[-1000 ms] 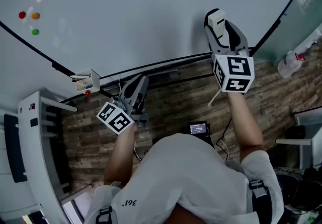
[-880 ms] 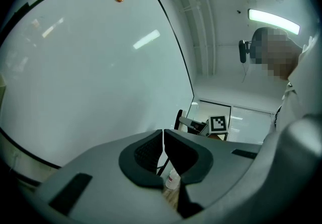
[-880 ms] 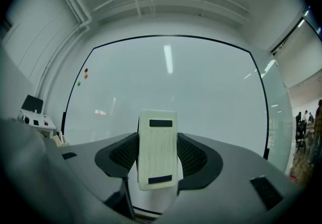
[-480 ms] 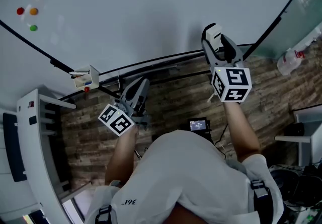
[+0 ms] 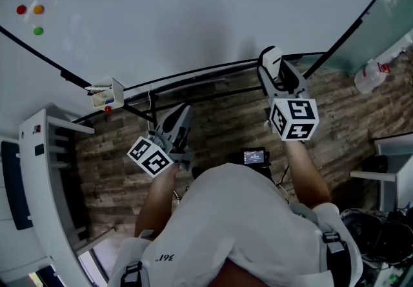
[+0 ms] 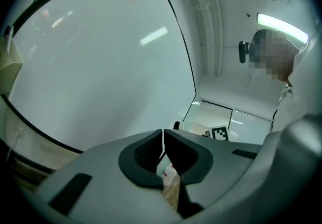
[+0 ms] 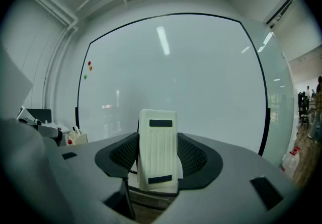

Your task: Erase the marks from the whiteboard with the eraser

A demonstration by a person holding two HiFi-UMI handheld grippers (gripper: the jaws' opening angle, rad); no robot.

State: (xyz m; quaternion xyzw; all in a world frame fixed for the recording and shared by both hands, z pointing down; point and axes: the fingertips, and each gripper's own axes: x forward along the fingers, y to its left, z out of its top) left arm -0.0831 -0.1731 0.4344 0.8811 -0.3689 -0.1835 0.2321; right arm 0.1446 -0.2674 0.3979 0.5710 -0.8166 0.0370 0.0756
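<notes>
My right claw is pinching the white eraser across its narrow sides. The eraser's long axis runs straight out along the jaws, toward the whiteboard on the far side. My left claw is pressed together on nothing and hangs nearer to me, over the wooden floor, so the right hand is the closer one to the board. In the head view the eraser's tip sits right at the board's lower edge, by the black rail. I can't tell whether it touches either. The board itself looks clean in every view; I see no marks, only 3 small magnets far off to the left and a little marker box at the lower left edge. Compared with 1 second ago, my right claw has dropped from well up on the board face down to this edge, and the left has sunk slightly too. I judge the wiping is done or pausing.
</notes>
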